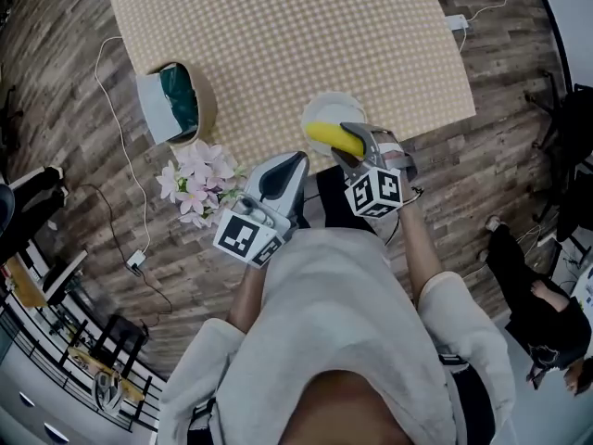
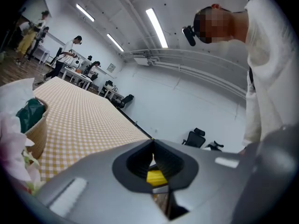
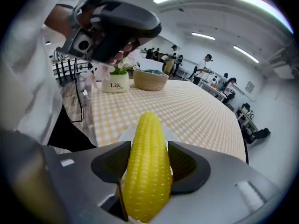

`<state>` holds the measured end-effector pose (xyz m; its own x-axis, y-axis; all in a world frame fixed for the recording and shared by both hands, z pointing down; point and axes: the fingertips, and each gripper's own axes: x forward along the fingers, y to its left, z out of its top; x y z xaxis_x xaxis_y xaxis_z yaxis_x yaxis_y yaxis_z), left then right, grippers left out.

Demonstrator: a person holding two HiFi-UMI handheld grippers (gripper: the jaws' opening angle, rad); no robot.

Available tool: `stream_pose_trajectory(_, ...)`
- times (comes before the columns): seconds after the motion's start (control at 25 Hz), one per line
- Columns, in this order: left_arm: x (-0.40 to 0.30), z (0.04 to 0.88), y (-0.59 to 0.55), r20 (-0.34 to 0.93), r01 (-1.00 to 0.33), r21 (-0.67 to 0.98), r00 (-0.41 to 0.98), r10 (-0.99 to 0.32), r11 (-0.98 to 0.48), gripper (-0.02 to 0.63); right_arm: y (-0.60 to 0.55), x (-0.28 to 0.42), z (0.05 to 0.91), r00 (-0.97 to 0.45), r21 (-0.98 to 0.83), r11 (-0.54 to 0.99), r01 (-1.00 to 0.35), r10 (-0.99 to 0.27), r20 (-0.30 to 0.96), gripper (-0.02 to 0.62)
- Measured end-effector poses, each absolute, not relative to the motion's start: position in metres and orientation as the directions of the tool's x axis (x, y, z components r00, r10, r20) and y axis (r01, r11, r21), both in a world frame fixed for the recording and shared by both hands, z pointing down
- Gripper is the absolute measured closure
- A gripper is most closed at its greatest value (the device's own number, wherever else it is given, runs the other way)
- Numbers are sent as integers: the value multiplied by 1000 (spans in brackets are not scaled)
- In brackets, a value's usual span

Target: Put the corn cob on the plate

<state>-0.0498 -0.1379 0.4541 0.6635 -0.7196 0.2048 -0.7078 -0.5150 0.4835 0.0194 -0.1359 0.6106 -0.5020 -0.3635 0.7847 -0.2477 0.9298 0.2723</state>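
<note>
Head view looked steeply down on a white plate (image 1: 326, 108) that sat near the front edge of a checked table (image 1: 278, 35). The corn cob (image 1: 335, 138) hung over the near side of that plate, clamped in the right gripper (image 1: 346, 143). Whether the cob touched the plate could not be told from above. In the right gripper view the two dark pads pressed on either flank of the cob, which stood nearly upright between them with its pointed tip away from the camera. Slivers of the plate showed just behind it on both sides.

The left gripper (image 1: 298, 161) was held just left of the plate, off the table's front edge and apart from the cob. Its own view showed the jaw tips drawn together with nothing caught in them. Through the small pocket behind the tips only a scrap of yellow from the cob could be seen.

Further left of the plate, on the table's side edge, stood a round woven basket (image 1: 196, 109) with something dark green inside it. A bunch of pale pink flowers (image 1: 193, 185) stood nearer than the basket, at the table's corner and just left of the left gripper. From the right gripper view the flowers sat in a small white pot (image 3: 115, 84).
</note>
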Motion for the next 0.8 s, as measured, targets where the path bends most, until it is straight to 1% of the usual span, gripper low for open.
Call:
stream_pose_trajectory(0.04,-50,454,-138,205,-707,485,663,-720,-514,600,-137,18,613,-503,270,934,-235,-355,788,342)
stream_pose_trajectory(0.16,-53,454,-141,208,-713,487,656,-726,-505,600,-143,13,617,-536,211,939,-271,-329,778,342)
stream_pose_trajectory(0.44,-66,458,-149,219,-735,483,627,-747,-475,598,-158,10,629,-561,155,947,-283,-294,774,344)
stream_pose_trajectory(0.8,-61,458,-152,217,-732,490,628,-747,-473,600,-164,6,643,-545,165,955,-246,-278,791,342)
